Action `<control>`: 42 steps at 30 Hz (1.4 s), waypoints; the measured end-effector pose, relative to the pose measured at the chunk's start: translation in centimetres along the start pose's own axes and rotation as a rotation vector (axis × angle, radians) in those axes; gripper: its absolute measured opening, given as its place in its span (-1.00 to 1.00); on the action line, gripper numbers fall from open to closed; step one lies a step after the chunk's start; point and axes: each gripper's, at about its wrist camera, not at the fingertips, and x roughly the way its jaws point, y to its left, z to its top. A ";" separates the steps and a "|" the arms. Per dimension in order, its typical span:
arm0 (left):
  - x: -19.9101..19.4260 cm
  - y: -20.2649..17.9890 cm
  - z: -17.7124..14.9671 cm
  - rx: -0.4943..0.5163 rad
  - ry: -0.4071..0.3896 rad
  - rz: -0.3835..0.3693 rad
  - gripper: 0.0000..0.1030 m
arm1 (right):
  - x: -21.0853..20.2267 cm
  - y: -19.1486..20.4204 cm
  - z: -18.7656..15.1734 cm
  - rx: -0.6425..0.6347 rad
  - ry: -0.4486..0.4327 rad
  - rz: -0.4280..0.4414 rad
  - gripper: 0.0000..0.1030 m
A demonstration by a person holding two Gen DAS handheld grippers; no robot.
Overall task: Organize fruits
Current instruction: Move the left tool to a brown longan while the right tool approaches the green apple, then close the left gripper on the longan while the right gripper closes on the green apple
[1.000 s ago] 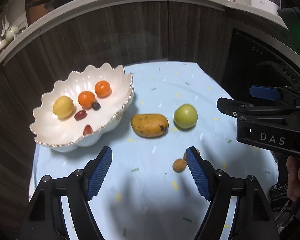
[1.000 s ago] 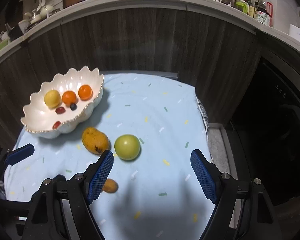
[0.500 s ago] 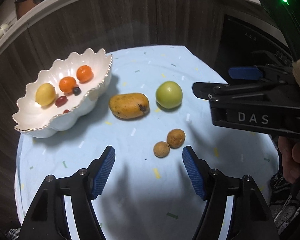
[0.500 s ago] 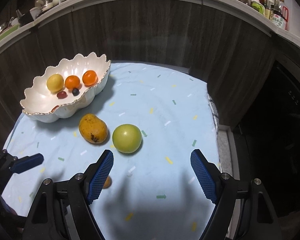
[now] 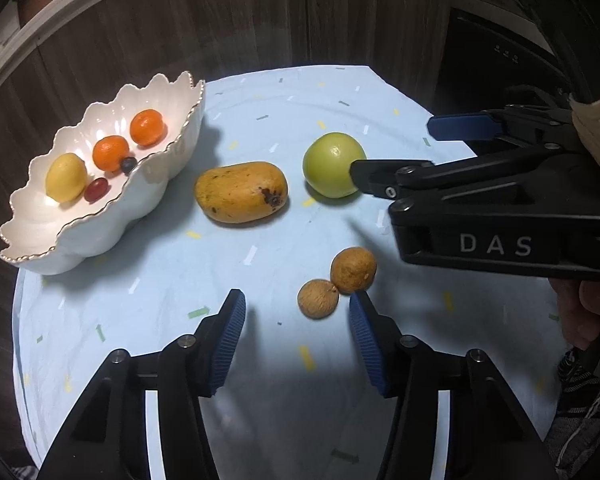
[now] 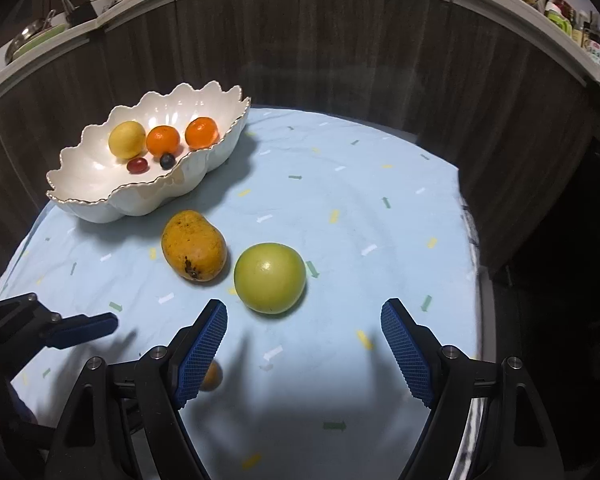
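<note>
**Student:** Which lettering is legible in these views?

**Instructor:** One mark only: the pale capitals "DAS", widely spaced, on the black side of the right gripper (image 5: 392,162) body, as seen in the left wrist view.

**Student:** And the bottles (image 6: 594,42) on the counter in the right wrist view?

**Instructor:** They carry labels, but the print is too small and blurred to read.

left hand-held gripper (image 5: 296,338) | black frame | blue ribbed pads (image 5: 229,344) | silver screws
</note>
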 end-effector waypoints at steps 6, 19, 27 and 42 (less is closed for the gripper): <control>0.8 0.1 0.2 -0.006 0.006 -0.017 -0.09 | 1.1 0.4 0.5 -0.029 -0.005 0.047 0.55; 0.8 0.0 0.3 -0.041 -0.007 -0.103 -0.32 | 3.2 1.5 1.1 -0.068 0.008 0.099 0.14; 1.5 0.1 0.1 -0.055 0.014 -0.109 -0.54 | 3.3 1.3 1.0 -0.065 0.002 0.091 -0.04; -0.1 0.6 -0.1 -0.068 -0.018 -0.077 -0.55 | 1.8 1.4 0.9 -0.051 -0.010 0.088 -0.05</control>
